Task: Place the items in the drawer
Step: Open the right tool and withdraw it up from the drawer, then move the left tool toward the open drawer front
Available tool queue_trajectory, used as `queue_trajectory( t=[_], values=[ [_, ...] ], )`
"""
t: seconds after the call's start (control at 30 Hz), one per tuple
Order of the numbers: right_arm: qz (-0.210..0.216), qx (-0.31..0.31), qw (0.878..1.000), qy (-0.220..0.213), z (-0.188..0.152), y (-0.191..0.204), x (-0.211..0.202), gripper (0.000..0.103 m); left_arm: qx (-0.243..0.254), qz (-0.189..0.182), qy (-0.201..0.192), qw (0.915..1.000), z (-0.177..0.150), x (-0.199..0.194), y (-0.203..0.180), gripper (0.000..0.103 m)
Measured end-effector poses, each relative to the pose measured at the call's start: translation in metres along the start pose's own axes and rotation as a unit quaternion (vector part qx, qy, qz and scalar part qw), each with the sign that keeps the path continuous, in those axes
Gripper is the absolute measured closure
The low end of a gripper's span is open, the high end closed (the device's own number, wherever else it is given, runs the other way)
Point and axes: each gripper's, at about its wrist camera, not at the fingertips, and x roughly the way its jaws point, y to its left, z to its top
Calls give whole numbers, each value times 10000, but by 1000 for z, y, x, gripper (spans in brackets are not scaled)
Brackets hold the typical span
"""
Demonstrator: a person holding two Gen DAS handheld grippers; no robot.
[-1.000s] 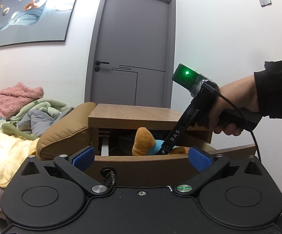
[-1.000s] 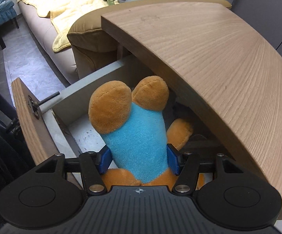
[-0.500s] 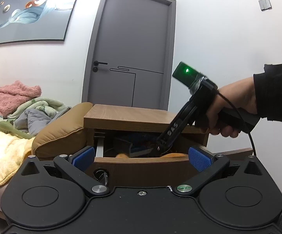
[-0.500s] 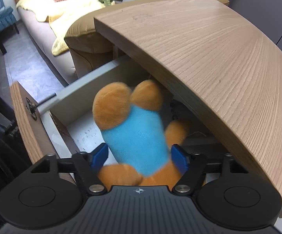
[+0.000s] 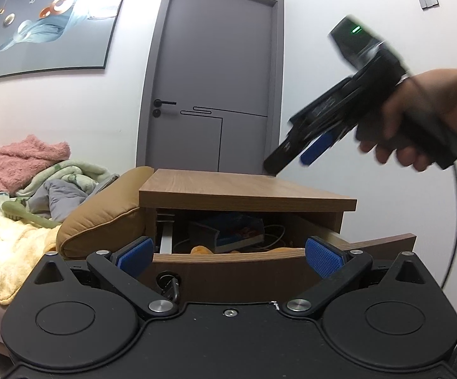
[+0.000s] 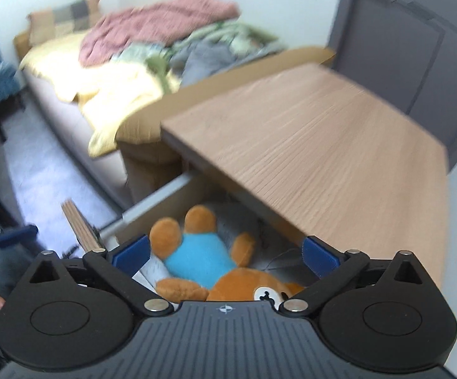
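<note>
A brown teddy bear in a blue shirt [image 6: 201, 257] lies on its back in the open drawer [image 5: 234, 270] of a wooden nightstand [image 6: 316, 154]; only bits of its orange fur [image 5: 201, 249] show over the drawer front in the left wrist view. My right gripper [image 6: 225, 254] is open and empty, raised above the drawer; in the left wrist view it [image 5: 294, 154] hangs in the air above the nightstand top. My left gripper [image 5: 230, 252] is open and empty, its pads level with the drawer front's top edge.
A book [image 5: 231, 232] and cables lie at the back of the drawer. A tan sofa arm [image 5: 99, 218] touches the nightstand's left side, with blankets [image 5: 23, 170] piled behind it. A grey door [image 5: 212, 79] stands behind. A key hangs in the drawer front's lock [image 5: 168, 282].
My right gripper opened and let go of the teddy bear, which dropped into the drawer. The right gripper then rose up and back out of the drawer. My left gripper stayed at the drawer front.
</note>
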Motion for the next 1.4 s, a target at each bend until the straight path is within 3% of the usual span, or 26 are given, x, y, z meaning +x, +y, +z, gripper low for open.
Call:
queue_trajectory(
  t=[0.3,0.53,0.7,0.8,0.9,1.13,1.4],
  values=[
    [-432,496,9911,-1156,-39,26,-59,0,69,55,-19,10000,0,-2,-5,1],
    [-508,917,9738,-2019,-92,44,-77,0,92,55,6,9999,0,3,-10,1],
    [-907,1111,9494,-2796,-137,56,-79,0,36,86,-13,10000,1,4,-11,1],
    [-901,1390,9344,-3153,-159,58,-75,0,4,99,-43,9999,2,5,-15,1],
    [-759,1741,9251,-3289,-175,55,-67,0,106,126,-73,9998,1,8,-20,1],
    [-1170,1887,9010,-3726,-205,58,-51,0,128,215,-77,9997,0,13,-21,1],
    [-1435,1887,8951,-3776,-217,56,-40,0,260,326,4,9991,-4,23,-22,1]
  ],
)
